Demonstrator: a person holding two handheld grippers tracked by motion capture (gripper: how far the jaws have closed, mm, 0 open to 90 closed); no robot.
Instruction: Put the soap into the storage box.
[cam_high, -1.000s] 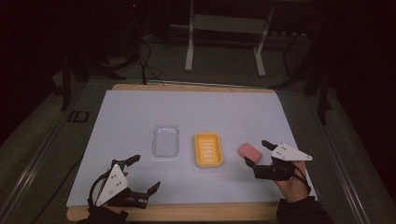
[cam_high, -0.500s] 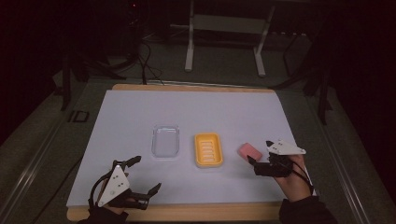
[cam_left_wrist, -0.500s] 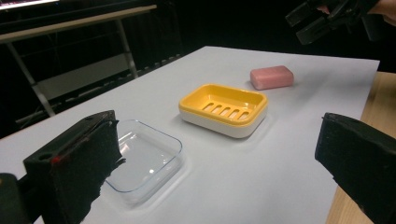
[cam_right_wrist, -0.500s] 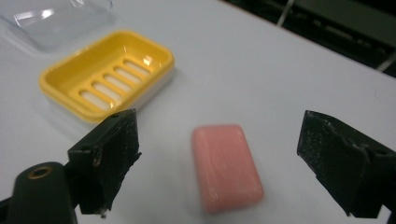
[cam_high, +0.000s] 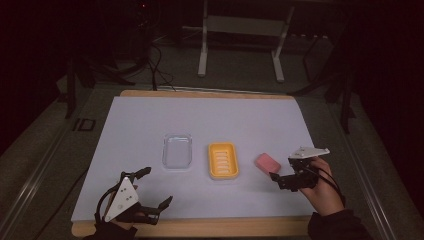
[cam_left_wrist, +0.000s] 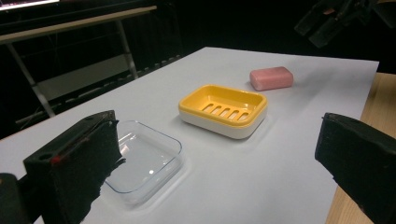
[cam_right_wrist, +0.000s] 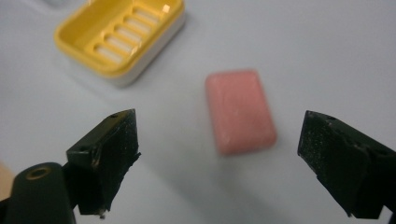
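I've got the bench (cam_high: 150, 120) under a white sheet, with three things in a row across its middle: clear tray (cam_high: 177, 151) on the left, yellow soap dish (cam_high: 223, 160) in the centre, pink soap bar (cam_high: 267, 162) on the right. All three sit apart from each other, none touching. The dish has a slotted yellow insert in a white base and nothing in it; the clear tray looks empty too. Right claw (cam_high: 274, 177) is near the front right of the bench, just beside the bar on its near side and pointing at it. In the right gripper view its jaws are spread wide with the bar (cam_right_wrist: 239, 111) lying flat on the sheet between and beyond them, holding nothing, no contact that I can see. Dish (cam_right_wrist: 122, 35) shows at upper left in that view. The bar looks soft-focus there, so I can't tell how high the claw sits above the sheet. Left claw (cam_high: 155, 192) is at the front left corner of the bench, well apart from all three things, jaws wide open and empty. In the left gripper view I see the clear tray (cam_left_wrist: 144, 161) closest, by the left jaw, then the dish (cam_left_wrist: 224, 109), then the bar (cam_left_wrist: 272, 78) farthest out, with the right claw (cam_left_wrist: 322, 28) dark at top right above the bar.
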